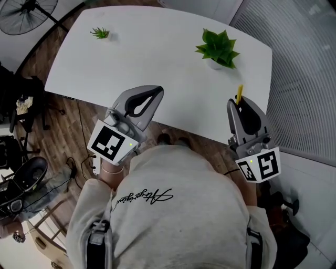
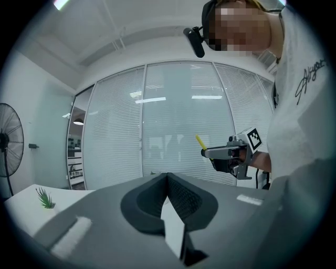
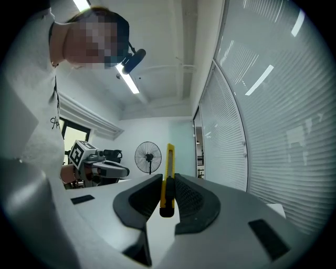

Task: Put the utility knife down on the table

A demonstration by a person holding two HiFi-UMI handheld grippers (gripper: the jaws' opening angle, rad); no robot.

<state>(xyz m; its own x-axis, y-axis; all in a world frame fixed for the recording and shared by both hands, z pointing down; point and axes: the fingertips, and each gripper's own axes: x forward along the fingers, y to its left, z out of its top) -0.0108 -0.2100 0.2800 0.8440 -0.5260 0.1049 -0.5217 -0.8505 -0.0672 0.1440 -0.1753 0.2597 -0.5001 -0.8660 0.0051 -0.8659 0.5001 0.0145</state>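
A yellow utility knife (image 3: 169,176) stands upright between the pads of my right gripper (image 3: 168,197), which is shut on it. In the head view the knife's yellow tip (image 1: 239,94) sticks out past the right gripper (image 1: 242,106), held over the near right edge of the white table (image 1: 157,58). My left gripper (image 1: 153,95) hovers over the table's near edge, its jaws shut with nothing between them. In the left gripper view the pads meet at the left gripper's tip (image 2: 168,177); beyond it are the right gripper (image 2: 208,153) and the knife (image 2: 199,141).
A potted green plant (image 1: 218,48) stands at the table's far right and a small green sprig (image 1: 100,33) at the far left. A standing fan (image 1: 25,13) is beyond the table's left corner. Window blinds (image 1: 304,79) run along the right. Clutter and a chair (image 1: 23,176) lie on the floor at left.
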